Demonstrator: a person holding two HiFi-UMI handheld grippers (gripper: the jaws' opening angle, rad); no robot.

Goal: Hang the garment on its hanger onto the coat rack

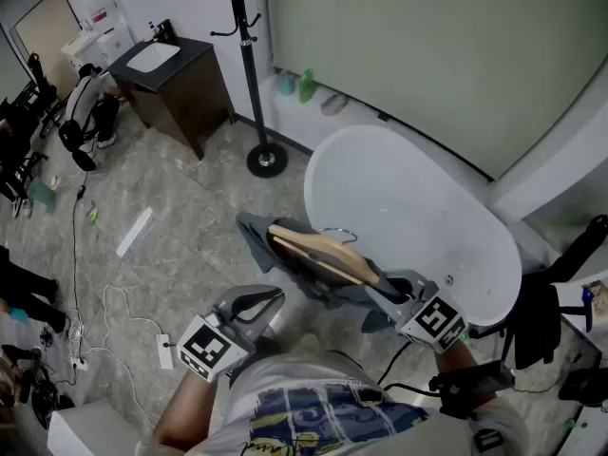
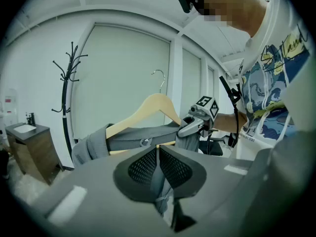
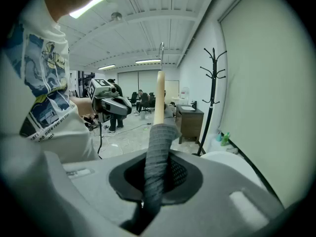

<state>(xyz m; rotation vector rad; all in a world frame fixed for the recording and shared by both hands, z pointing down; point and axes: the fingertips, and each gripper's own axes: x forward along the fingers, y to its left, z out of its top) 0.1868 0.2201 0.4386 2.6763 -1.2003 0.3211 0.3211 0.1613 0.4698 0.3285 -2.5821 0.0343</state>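
While clamped shut on soft, floppy garment (image 2: 138, 137), left claw (image 2: 158, 149) on loose cloth, right claw (image 3: 157, 162) round cloth-wrapped hanger (image 2: 157, 105) arm, probably best steered by that stiff, light wood.

A white oval table (image 1: 418, 198), a dark cabinet (image 1: 190, 93) carrying a white basin (image 1: 152, 57) — 2 bottles (image 1: 306, 85) standing against the wall.

So the garment (image 1: 285, 259) on its hanger (image 1: 318, 248) is over the table's (image 1: 408, 198) near-left edge, coat rack (image 1: 249, 55) behind it, cabinet (image 1: 185, 88) left of that.
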